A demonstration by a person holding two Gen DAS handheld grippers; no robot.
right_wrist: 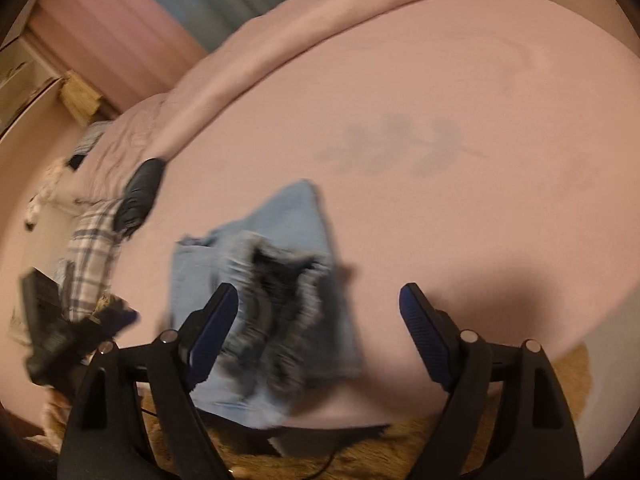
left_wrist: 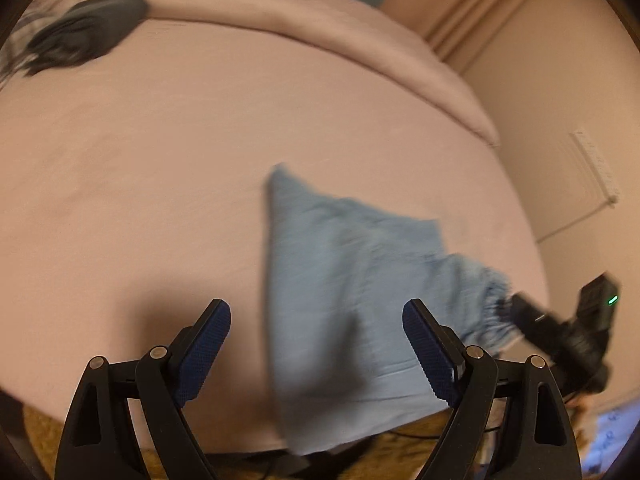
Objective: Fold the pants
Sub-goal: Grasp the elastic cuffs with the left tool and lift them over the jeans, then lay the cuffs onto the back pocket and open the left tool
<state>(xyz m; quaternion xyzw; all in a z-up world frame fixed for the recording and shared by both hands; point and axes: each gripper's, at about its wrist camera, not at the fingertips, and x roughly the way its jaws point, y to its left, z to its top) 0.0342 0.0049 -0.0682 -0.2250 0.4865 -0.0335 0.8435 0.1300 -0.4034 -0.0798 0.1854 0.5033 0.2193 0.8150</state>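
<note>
A dark garment [left_wrist: 86, 34] lies at the far left of the pink bed [left_wrist: 160, 160]. The left gripper [left_wrist: 316, 320] hangs with jaws wide, holding nothing. The light-blue pants [left_wrist: 340, 280] lie bunched at the bed's near edge. The right gripper [right_wrist: 318, 308] also has wide, empty jaws.

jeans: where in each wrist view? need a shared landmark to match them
Left wrist: jeans lower centre-right on the sheet, running under the right finger of the tongs.
Right wrist: jeans lower centre-left, behind the left finger of the tongs.
Shared landmark: dark garment at the blanket fold.
</note>
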